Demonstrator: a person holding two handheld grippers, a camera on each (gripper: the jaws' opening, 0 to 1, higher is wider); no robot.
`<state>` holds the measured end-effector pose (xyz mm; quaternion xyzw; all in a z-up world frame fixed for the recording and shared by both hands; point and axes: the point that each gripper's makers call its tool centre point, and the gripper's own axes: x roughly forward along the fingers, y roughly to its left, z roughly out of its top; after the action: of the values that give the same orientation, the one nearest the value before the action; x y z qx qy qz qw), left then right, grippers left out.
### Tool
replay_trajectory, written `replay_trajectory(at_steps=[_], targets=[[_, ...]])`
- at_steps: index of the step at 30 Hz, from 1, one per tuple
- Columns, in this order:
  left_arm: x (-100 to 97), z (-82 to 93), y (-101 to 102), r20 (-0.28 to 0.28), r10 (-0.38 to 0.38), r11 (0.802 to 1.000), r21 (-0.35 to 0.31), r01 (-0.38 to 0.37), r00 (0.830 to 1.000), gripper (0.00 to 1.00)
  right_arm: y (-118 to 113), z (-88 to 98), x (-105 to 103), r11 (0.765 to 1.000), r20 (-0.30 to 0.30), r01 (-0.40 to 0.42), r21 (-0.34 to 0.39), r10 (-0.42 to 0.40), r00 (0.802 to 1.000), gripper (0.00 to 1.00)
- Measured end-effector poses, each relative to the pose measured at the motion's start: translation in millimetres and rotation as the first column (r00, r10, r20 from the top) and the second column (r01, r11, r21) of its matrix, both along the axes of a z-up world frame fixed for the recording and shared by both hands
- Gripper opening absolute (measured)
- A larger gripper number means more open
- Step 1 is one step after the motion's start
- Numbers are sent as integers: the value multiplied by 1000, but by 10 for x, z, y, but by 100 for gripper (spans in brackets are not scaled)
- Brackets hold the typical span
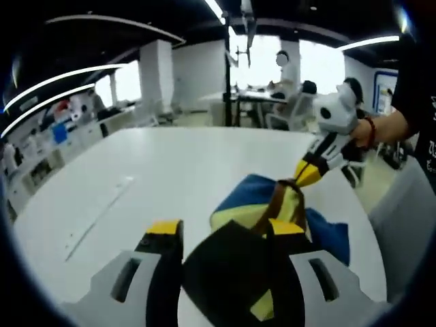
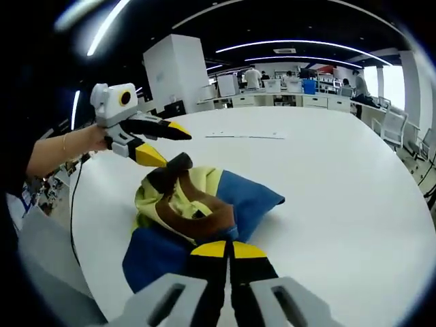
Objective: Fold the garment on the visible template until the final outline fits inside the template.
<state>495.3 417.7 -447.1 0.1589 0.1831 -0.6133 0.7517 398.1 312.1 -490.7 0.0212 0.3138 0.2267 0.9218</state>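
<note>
Between the two hand-held grippers, the garment sits bunched in a heap of blue, yellow, brown and black cloth on the white desk, and its long axis runs roughly from one hand-held gripper to the other.

At the left end, the left hand-held gripper shows in the right gripper view with its upper jaw raised well clear of the lower one. The lower jaw's yellow tip lies against a dark fold at the near end of the heap; the jaws look parted, and I cannot tell whether any cloth is caught between them. In the left gripper view, black fabric spreads over and between its own jaws, so the heap starts right at its tips.

At the right end, the right hand-held gripper has its yellow-tipped jaws pressed together, clenched on the blue and brown edge of the garment. In the left gripper view it hangs beyond the heap, pinching a brown strip at its top and lifting it slightly.

Both hand-held grippers are at the cloth, one at either end. I cannot make out the template under the heap, only faint marks farther out on the desk. The coming move likely calls for drawing the two ends apart along that axis to spread the cloth flat.
</note>
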Motion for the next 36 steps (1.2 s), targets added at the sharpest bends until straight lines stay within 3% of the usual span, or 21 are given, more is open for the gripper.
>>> replay_trajectory(at_steps=[7, 9, 12, 22, 27, 36], targets=[[44, -208, -6, -78, 2, 1000, 21, -1, 997, 34, 13, -25, 12, 1000, -9, 2, 0, -2, 1000, 0], [16, -346, 55, -81, -19, 995, 92, 26, 997, 30, 13, -31, 12, 1000, -13, 2, 0, -2, 1000, 0], [-1, -390, 51, -136, -3, 997, 70, 13, 991, 26, 14, -36, 9, 1000, -15, 1, 0, -1, 1000, 0], [53, -384, 231, -142, 55, 996, 78, -44, 988, 14, 15, -32, 18, 1000, -11, 0, -4, 0, 1000, 0], [39, -409, 325, -114, 53, 994, 102, -41, 992, 0, 15, -23, 14, 1000, -10, -1, -7, 1, 1000, 0], [45, -409, 362, -135, 116, 991, 75, -107, 984, 0, 14, -3, 12, 1000, -11, 5, -2, -5, 1000, 0]])
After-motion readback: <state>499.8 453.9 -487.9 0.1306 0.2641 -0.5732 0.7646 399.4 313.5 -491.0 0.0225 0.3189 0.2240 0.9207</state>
